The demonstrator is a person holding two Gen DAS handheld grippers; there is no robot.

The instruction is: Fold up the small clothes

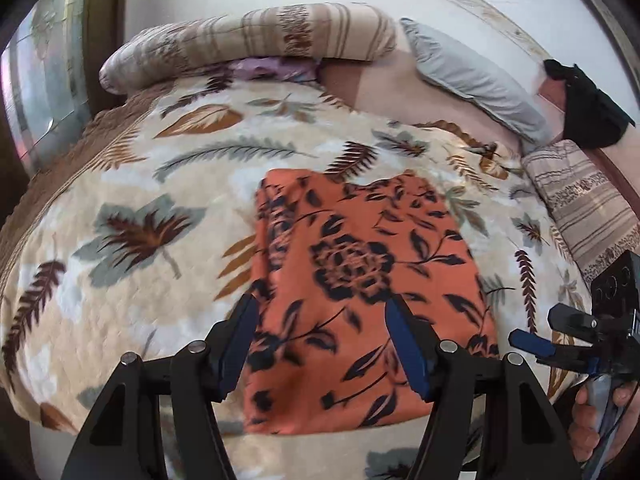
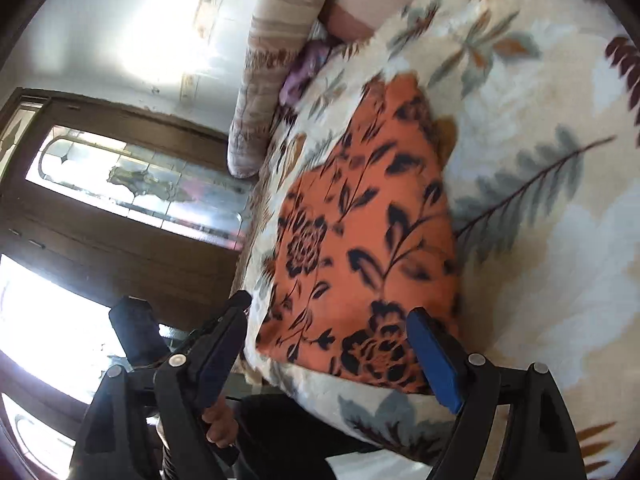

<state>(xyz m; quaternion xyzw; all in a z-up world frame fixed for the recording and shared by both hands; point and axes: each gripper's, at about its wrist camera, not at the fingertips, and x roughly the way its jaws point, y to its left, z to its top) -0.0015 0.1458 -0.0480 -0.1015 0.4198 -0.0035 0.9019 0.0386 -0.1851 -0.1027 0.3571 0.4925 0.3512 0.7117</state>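
Your orange flowered cloth [image 1: 360, 280] lies flat on the leafy blanket [image 1: 132, 240]. It looks soft, thin and floppy. Pinch a near corner. Your left gripper [image 1: 320, 344] and right gripper [image 2: 332, 344] are both open, holding nothing.

surface: bed [image 1: 120, 208], leaf-print blanket | on it: orange floral cloth [image 1: 360, 280], flat; striped pillows [image 1: 256, 40]

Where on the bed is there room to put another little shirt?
Left of the orange flowered cloth, the leaf blanket lies bare out to its edge. It is crowded at the back: striped pillow, grey pillow, black garment.
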